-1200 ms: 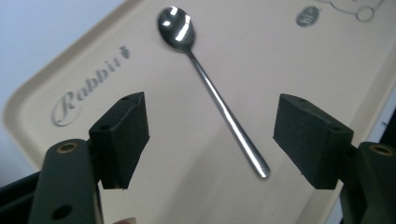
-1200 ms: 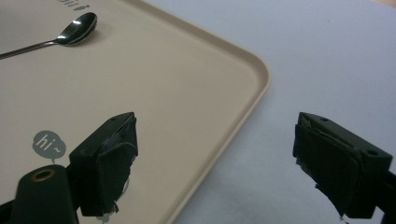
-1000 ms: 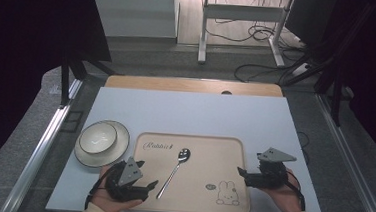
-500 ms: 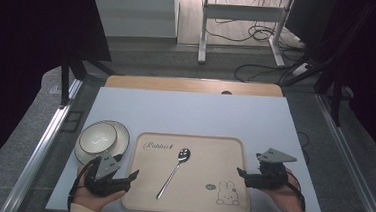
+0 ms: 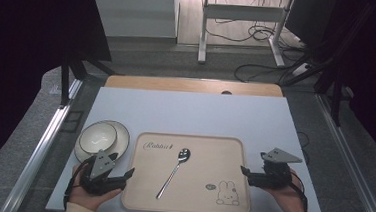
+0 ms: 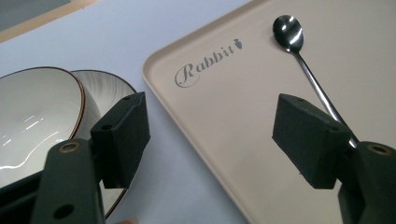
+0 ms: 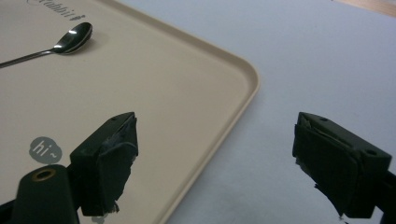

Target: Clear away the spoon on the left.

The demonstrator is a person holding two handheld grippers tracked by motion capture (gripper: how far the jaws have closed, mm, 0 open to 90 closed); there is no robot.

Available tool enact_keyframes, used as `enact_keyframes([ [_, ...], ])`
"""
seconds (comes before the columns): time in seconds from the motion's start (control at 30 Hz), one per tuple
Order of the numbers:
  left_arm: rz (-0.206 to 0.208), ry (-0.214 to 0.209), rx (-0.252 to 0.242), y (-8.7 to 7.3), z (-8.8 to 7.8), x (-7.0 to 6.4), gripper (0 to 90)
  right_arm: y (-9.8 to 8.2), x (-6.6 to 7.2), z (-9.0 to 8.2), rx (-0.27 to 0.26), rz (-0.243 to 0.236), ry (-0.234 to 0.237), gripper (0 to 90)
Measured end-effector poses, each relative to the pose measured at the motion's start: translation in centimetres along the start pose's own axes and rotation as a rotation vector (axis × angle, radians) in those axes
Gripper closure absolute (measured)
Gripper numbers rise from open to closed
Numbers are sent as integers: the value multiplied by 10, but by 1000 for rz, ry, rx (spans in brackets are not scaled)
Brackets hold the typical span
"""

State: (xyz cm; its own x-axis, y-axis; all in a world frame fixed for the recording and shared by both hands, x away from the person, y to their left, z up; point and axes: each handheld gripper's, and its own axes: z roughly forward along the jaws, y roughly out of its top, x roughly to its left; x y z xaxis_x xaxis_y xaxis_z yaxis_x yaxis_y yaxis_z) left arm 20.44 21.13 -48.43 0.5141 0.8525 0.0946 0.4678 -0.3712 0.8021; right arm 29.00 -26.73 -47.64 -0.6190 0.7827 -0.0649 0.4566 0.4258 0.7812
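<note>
Left gripper view showed the left gripper gaping wide, one glossy steel spoon beyond its jaws. One smooth beige tray with rounded corners lay under the right gripper, equally wide.

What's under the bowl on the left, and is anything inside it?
The bowl sits on a plate, whose rim shows around it. The bowl's inside looks empty. The plate's middle is covered by the bowl, so nothing there can be checked.

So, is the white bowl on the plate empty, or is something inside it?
Empty. The bowl sits upright on the plate, and its glossy white inside is bare in the high view and the left gripper view.
</note>
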Motion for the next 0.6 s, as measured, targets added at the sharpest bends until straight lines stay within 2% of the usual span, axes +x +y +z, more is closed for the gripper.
enact_keyframes([
  [0.47,11,-1,17,0,4,0,278,1,0,-2,-16,0,21,142],
  [0.6,18,-1,0,2,3,-2,280,1,-2,-1,-17,5,32,141],
])
